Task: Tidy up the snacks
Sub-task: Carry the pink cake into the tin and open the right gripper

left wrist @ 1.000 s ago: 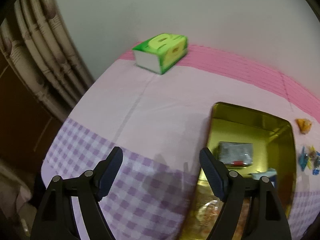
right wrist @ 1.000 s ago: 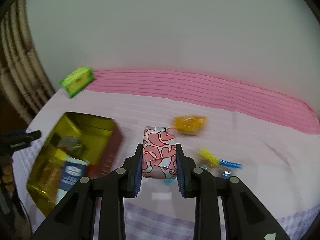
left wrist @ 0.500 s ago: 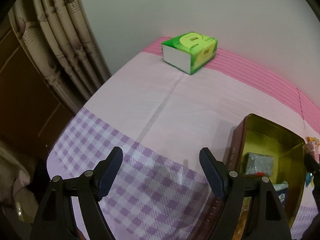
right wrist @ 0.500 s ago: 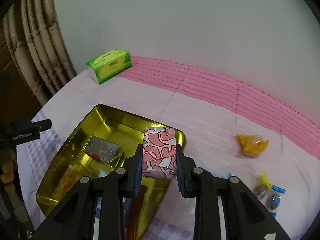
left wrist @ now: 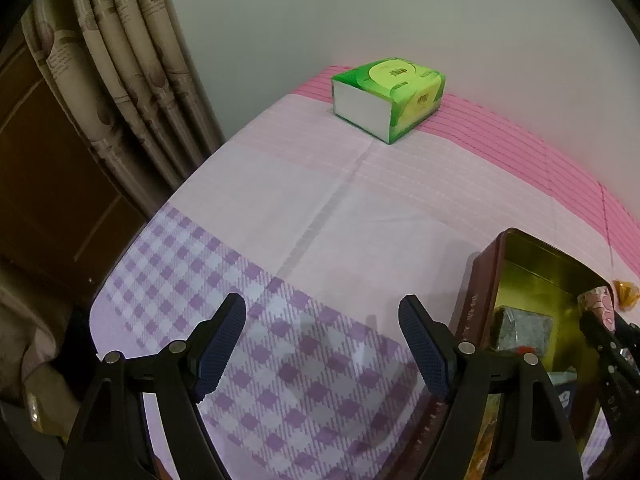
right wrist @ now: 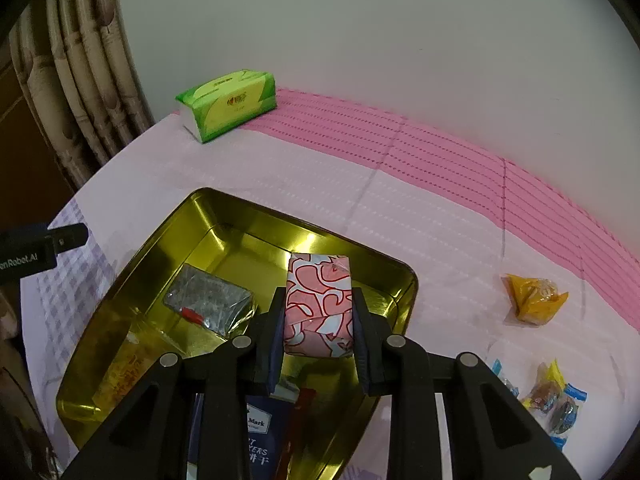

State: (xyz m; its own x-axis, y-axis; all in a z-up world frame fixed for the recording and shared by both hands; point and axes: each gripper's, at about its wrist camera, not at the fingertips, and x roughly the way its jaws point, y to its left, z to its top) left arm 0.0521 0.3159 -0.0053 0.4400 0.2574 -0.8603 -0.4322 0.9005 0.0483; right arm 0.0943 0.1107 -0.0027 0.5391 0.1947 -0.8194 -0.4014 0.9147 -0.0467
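Observation:
My right gripper (right wrist: 318, 320) is shut on a pink snack pack with red swirls (right wrist: 319, 304) and holds it above the open gold tin (right wrist: 176, 236). The tin holds a silver foil pack (right wrist: 210, 304), an orange pack (right wrist: 124, 368) and a dark blue cracker pack (right wrist: 256, 432). My left gripper (left wrist: 324, 344) is open and empty over the purple checked cloth, left of the tin (left wrist: 476, 312). The pink pack (left wrist: 598, 304) shows at the right edge of the left wrist view.
A green tissue box (right wrist: 228, 104) (left wrist: 388, 98) stands at the back near the wall. A yellow wrapped snack (right wrist: 532, 300) and several small candies (right wrist: 552, 396) lie right of the tin. Curtains (left wrist: 120, 80) hang past the table's left edge.
My right gripper has carried the pink pack leftward from the loose snacks to above the tin. My left gripper has drawn back to the left, so the tin slid to the right of its view.

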